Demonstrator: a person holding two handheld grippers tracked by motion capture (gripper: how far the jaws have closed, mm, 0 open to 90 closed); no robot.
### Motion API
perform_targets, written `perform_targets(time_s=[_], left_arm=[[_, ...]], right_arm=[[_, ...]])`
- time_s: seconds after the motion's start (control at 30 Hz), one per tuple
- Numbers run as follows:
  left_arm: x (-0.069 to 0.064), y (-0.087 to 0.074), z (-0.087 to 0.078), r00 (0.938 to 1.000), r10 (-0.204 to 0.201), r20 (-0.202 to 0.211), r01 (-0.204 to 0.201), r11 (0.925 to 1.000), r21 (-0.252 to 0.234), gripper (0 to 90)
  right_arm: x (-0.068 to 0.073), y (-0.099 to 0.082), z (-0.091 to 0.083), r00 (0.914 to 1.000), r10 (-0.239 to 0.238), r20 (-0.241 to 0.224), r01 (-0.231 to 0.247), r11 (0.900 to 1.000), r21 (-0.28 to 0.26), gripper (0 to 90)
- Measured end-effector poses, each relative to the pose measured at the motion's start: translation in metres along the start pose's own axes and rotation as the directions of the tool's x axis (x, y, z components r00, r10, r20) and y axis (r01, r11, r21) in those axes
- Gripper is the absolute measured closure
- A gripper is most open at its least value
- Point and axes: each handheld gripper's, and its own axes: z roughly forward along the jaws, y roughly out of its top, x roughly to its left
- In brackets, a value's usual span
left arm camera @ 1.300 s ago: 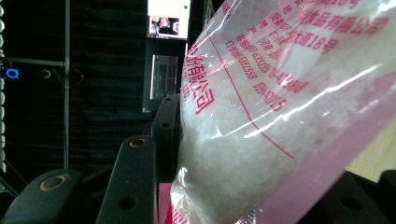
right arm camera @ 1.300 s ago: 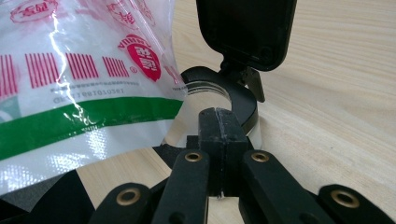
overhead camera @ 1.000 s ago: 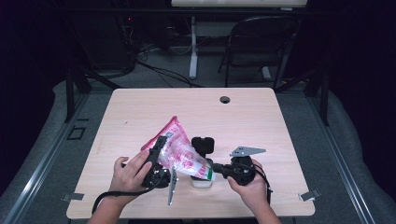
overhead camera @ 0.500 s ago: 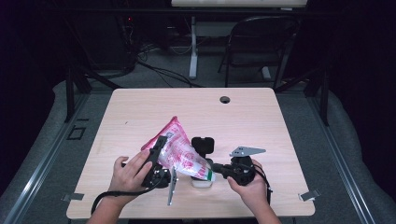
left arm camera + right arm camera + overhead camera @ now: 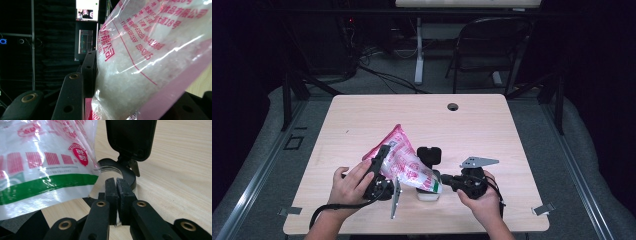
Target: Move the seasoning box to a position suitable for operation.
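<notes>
High view: left gripper (image 5: pixel 382 167) clamped on tilted pink bag (image 5: pixel 404 162), right gripper (image 5: pixel 443 179) pressed together by jar (image 5: pixel 428 192); advisable to aim mouth over jar before tipping.

light wood table (image 5: pixel 492 125) with a round hole (image 5: pixel 453 106) near its far edge; small white tub (image 5: pixel 428 195) sits near the front.

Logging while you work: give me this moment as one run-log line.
left gripper: jaws shut on bag | bag: tilted, lower end over container | right gripper: jaws shut, by container
</notes>
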Motion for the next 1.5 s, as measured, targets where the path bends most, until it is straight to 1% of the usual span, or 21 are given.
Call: perform_targets(time_s=[0.03, 0.1, 0.17, 0.27, 0.3, 0.37, 0.4, 0.47, 0.63, 0.7, 0.83, 0.87, 0.9, 0.97, 1.1, 1.27, 1.37, 1.5], left_arm=[[0.000, 0.000, 0.000, 1.0000, 0.006, -0.005, -0.006, 1.0000, -0.003, 60.3], [0.001, 0.000, 0.000, 1.0000, 0.007, -0.002, -0.007, 1.0000, -0.004, 60.3], [0.000, 0.000, 0.001, 1.0000, -0.004, 0.009, 0.004, 1.0000, 0.004, 60.3], [0.001, 0.000, 0.001, 1.0000, 0.001, 0.003, -0.001, 1.0000, 0.004, 60.3], [0.001, 0.000, 0.001, 1.0000, -0.008, 0.005, 0.008, 1.0000, 0.004, 60.4], [0.002, 0.000, 0.001, 0.9999, -0.010, 0.004, 0.010, 0.9999, 0.003, 60.4], [0.002, -0.001, 0.002, 0.9997, -0.021, 0.010, 0.021, 0.9997, 0.009, 60.4], [0.003, -0.001, 0.002, 0.9998, -0.018, 0.002, 0.018, 0.9998, 0.006, 60.4], [0.004, -0.002, 0.003, 0.9995, -0.028, 0.014, 0.027, 0.9995, 0.012, 60.4], [0.004, -0.002, 0.003, 0.9994, -0.028, 0.019, 0.028, 0.9995, 0.013, 60.4], [0.004, -0.002, 0.004, 0.9994, -0.029, 0.021, 0.029, 0.9995, 0.010, 60.4], [0.004, -0.001, 0.004, 0.9997, -0.021, 0.014, 0.021, 0.9998, 0.008, 60.4], [0.004, -0.001, 0.004, 0.9994, -0.028, 0.022, 0.028, 0.9996, 0.010, 60.4], [0.004, -0.002, 0.005, 0.9992, -0.031, 0.025, 0.031, 0.9995, 0.007, 60.4], [0.005, -0.002, 0.005, 0.9995, -0.024, 0.019, 0.023, 0.9997, 0.008, 60.5], [0.005, -0.002, 0.005, 0.9993, -0.032, 0.019, 0.032, 0.9995, 0.007, 60.5], [0.005, -0.001, 0.005, 0.9993, -0.031, 0.022, 0.031, 0.9995, 0.006, 60.5], [0.002, 0.000, 0.006, 0.9993, -0.026, 0.028, 0.026, 0.9996, -0.002, 60.5]], right_arm=[[0.000, 0.001, -0.001, 1.0000, -0.001, -0.003, 0.001, 1.0000, -0.003, 87.5], [0.002, 0.003, -0.004, 0.9999, -0.014, -0.009, 0.014, 0.9999, -0.009, 86.7], [0.005, 0.003, -0.005, 0.9997, -0.023, -0.006, 0.023, 0.9997, -0.011, 85.8], [0.005, 0.003, -0.005, 0.9996, -0.029, -0.007, 0.029, 0.9996, -0.007, 84.7], [0.006, 0.002, -0.004, 0.9994, -0.035, -0.006, 0.035, 0.9994, -0.001, 84.3], [0.007, 0.002, -0.004, 0.9990, -0.043, -0.009, 0.043, 0.9991, 0.001, 83.2], [0.007, 0.002, -0.004, 0.9987, -0.051, -0.010, 0.051, 0.9987, -0.001, 82.6], [0.009, 0.002, -0.004, 0.9982, -0.058, -0.015, 0.058, 0.9983, -0.001, 81.6], [0.013, 0.002, -0.004, 0.9969, -0.077, -0.011, 0.077, 0.9970, -0.003, 80.2], [0.014, 0.002, -0.004, 0.9960, -0.088, -0.016, 0.088, 0.9961, 0.003, 79.3], [0.015, 0.000, -0.003, 0.9943, -0.107, -0.008, 0.107, 0.9942, 0.012, 78.8], [0.015, 0.000, -0.003, 0.9938, -0.111, -0.009, 0.111, 0.9938, 0.014, 78.6], [0.015, 0.000, -0.003, 0.9934, -0.115, -0.005, 0.115, 0.9932, 0.018, 78.1], [0.016, 0.000, -0.003, 0.9925, -0.122, -0.011, 0.122, 0.9922, 0.024, 77.2], [0.016, -0.001, -0.002, 0.9902, -0.140, -0.003, 0.140, 0.9894, 0.038, 76.0], [0.012, -0.003, -0.002, 0.9919, -0.127, 0.005, 0.127, 0.9909, 0.045, 75.3], [0.012, -0.003, -0.002, 0.9918, -0.128, 0.006, 0.127, 0.9909, 0.044, 74.0], [0.017, -0.002, -0.002, 0.9883, -0.152, -0.011, 0.153, 0.9879, 0.030, 69.6]])
